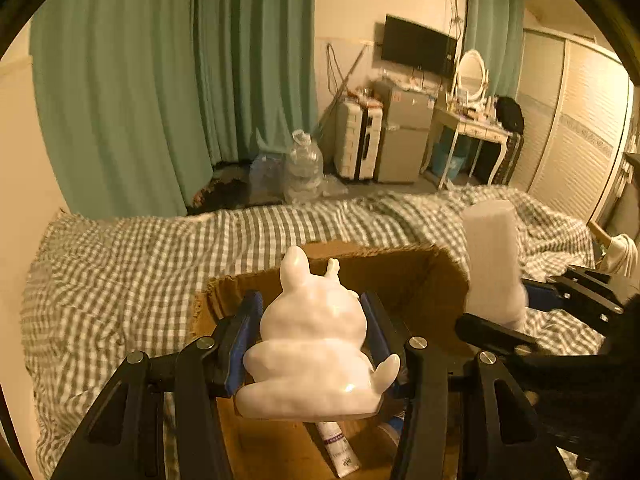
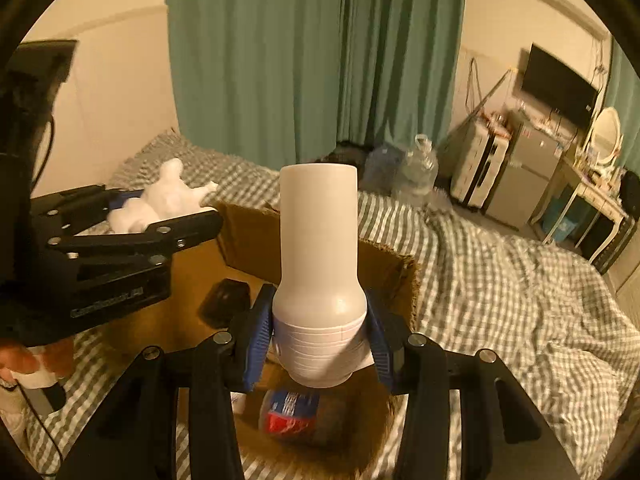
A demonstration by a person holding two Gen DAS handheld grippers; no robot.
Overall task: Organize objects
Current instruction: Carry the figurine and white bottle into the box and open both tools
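My left gripper [image 1: 310,320] is shut on a white rabbit figurine [image 1: 316,344] and holds it over an open cardboard box [image 1: 400,276] on the bed. My right gripper [image 2: 320,328] is shut on a white bottle-shaped container [image 2: 318,248], upright, above the same box [image 2: 248,236]. The container also shows in the left wrist view [image 1: 494,256] to the right of the box. The left gripper with the figurine [image 2: 160,200] appears at the left of the right wrist view.
Inside the box lie a tube [image 1: 338,448], a red and blue bottle [image 2: 294,414] and a dark object [image 2: 226,300]. A green checked blanket [image 1: 120,280] covers the bed. Green curtains, a water jug [image 1: 304,168], suitcase, fridge and dressing table stand beyond.
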